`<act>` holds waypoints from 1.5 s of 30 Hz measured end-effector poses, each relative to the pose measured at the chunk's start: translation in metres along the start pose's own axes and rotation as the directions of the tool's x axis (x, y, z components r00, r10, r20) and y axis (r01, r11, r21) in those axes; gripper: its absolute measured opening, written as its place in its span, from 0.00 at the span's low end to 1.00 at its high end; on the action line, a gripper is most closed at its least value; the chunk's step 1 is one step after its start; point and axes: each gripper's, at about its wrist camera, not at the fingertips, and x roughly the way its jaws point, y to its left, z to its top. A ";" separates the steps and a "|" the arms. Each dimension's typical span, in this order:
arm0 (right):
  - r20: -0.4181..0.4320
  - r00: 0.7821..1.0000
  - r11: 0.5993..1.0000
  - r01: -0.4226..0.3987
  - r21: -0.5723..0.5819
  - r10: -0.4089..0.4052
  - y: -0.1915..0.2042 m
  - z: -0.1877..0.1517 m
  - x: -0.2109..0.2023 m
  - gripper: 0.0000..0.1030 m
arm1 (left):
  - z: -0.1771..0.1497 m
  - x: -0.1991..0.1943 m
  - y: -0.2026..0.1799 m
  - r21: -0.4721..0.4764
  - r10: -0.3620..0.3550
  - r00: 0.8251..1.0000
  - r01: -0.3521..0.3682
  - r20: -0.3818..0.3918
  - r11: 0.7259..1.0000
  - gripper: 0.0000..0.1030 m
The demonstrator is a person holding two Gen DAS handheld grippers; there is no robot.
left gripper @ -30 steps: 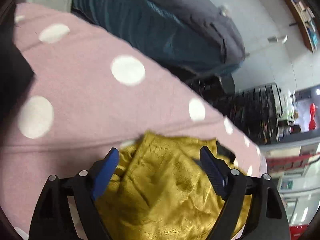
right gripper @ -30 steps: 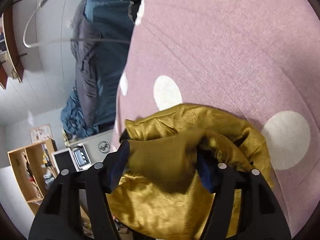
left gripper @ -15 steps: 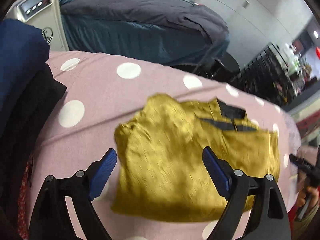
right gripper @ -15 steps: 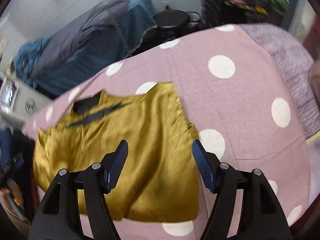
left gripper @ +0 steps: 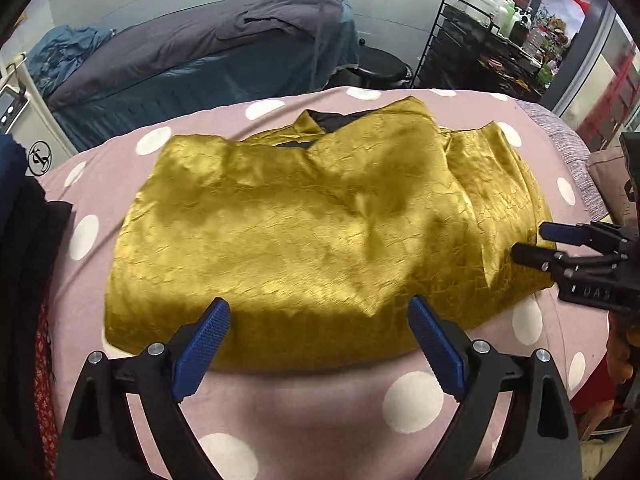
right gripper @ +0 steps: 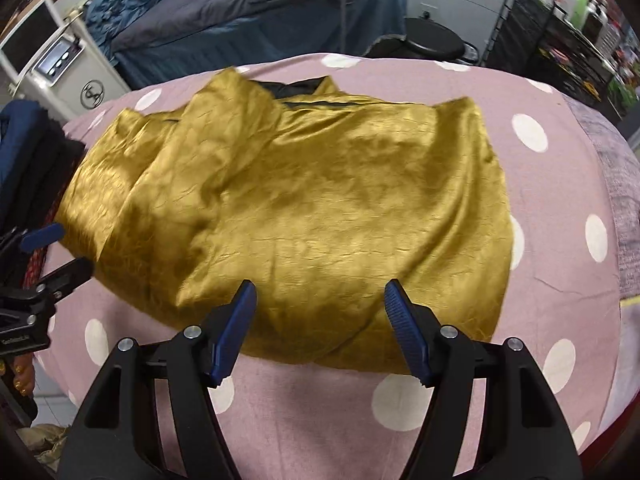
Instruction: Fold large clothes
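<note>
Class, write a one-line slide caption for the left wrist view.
Left gripper with open jaws above a folded gold garment on a pink polka-dot cover.

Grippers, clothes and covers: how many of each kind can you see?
Grippers: 2, left gripper and right gripper, both open.
Gold garment: 1.
Pink polka-dot cover: 1.
Dark clothes pile: 1.
Total: 5.

This looks like a beauty or massage salon. A treatment bed (left gripper: 208,52) draped in grey and teal covers stands against a tiled wall, with a round black stool (left gripper: 378,66) beside it. A white machine on a stand (right gripper: 60,68) has a small screen and buttons. A black wire rack (left gripper: 480,40) holds pump bottles and jars. The near surface wears a pink polka-dot sheet (left gripper: 320,408).
</note>
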 end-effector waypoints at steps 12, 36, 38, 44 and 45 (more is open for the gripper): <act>-0.113 0.990 0.990 0.075 -0.119 -0.089 0.015 0.042 0.071 0.69 | 0.056 0.101 0.014 0.074 0.188 0.977 -0.181 -0.103 0.981 0.93; -0.171 0.960 0.971 0.202 -0.128 -0.222 0.015 0.053 0.125 0.94 | 0.068 0.152 0.023 0.094 0.170 0.969 -0.156 -0.178 0.983 0.95; -0.172 0.961 0.973 0.198 -0.119 -0.217 0.015 0.052 0.122 0.94 | 0.064 0.144 0.021 0.091 0.164 0.971 -0.150 -0.176 0.984 0.95; -0.126 0.976 0.983 0.166 -0.079 -0.175 0.006 0.049 0.092 0.94 | 0.058 0.109 0.020 0.080 0.127 0.977 -0.115 -0.173 0.990 0.94; -0.109 0.980 0.985 0.159 -0.061 -0.165 0.002 0.047 0.083 0.94 | 0.055 0.099 0.020 0.078 0.116 0.980 -0.104 -0.161 0.992 0.94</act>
